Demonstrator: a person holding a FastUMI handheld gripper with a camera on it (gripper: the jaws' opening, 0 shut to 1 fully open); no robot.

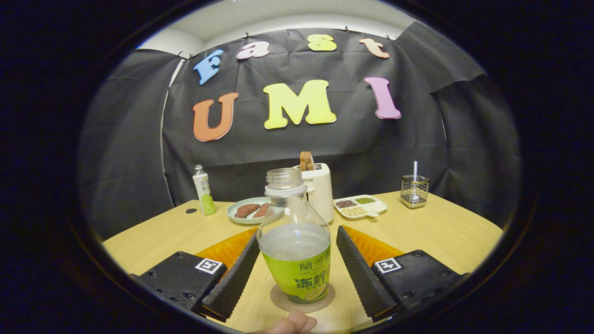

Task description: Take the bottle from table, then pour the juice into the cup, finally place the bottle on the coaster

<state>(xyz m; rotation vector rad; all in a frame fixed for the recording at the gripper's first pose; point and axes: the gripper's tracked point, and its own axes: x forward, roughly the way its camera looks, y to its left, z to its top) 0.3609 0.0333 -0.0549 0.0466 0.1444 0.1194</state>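
Both fingers of hand-held gripper point(297, 264) spread apart, bottle point(296, 241) upright between, on coaster point(302, 299).

Tongs point(297, 266) spread wide (fingertip point(292, 323) just below).

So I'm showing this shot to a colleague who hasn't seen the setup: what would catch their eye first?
The open clear plastic bottle with a green label draws the eye first, upright on a round brown coaster between the black ridged tongs, which stand open beside it, apart from its sides. Beyond it on the pale wooden table sit a green plate of brown food and a white jug.
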